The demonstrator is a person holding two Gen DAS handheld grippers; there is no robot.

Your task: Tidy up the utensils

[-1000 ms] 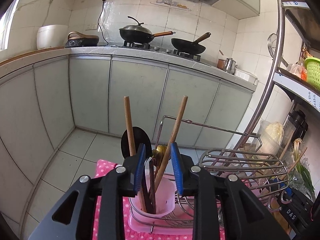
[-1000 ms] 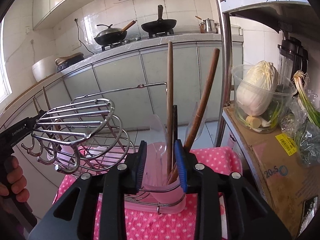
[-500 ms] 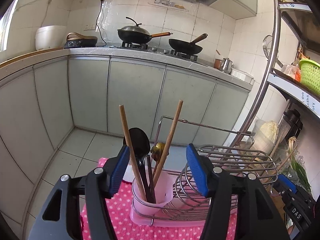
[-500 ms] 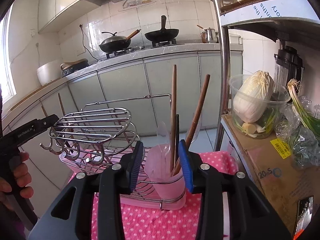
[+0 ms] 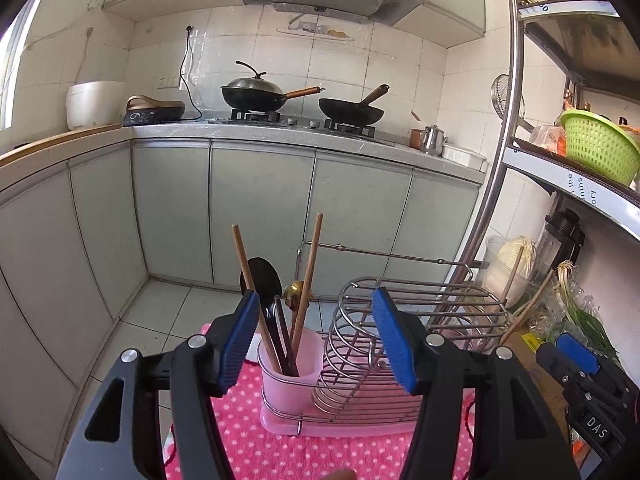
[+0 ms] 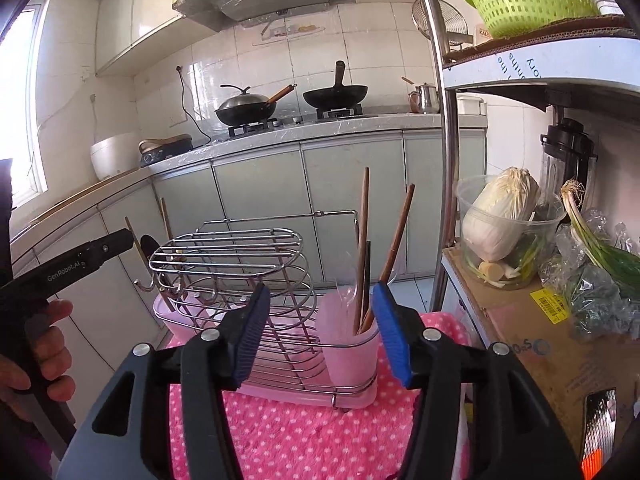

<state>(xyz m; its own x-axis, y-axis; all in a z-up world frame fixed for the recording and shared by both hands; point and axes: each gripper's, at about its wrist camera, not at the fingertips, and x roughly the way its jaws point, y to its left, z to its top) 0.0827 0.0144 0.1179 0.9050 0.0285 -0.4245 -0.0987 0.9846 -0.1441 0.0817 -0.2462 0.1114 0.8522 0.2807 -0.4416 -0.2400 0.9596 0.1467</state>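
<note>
Both your grippers held spread and empty in front of the dish rack.

Left wrist view: your left gripper (image 5: 316,340) has its fingers (image 5: 240,336) wide apart, gripping nothing. Between them, farther off, sits the pink cup (image 5: 290,364) at the near end of the wire dish rack (image 5: 400,320), holding two wooden chopsticks (image 5: 308,276), a black spoon (image 5: 262,284) and a gold-topped utensil (image 5: 295,292). The rack stands on the pink dotted cloth (image 5: 280,440) over the surface. Right wrist view: your right gripper (image 6: 320,332) is likewise wide apart, gripping nothing. A second pink cup (image 6: 350,344) holds two brown sticks (image 6: 394,240) and a dark utensil, at the rack's (image 6: 240,264) right end. Your left gripper's body (image 6: 68,264) shows at far left.
</note>
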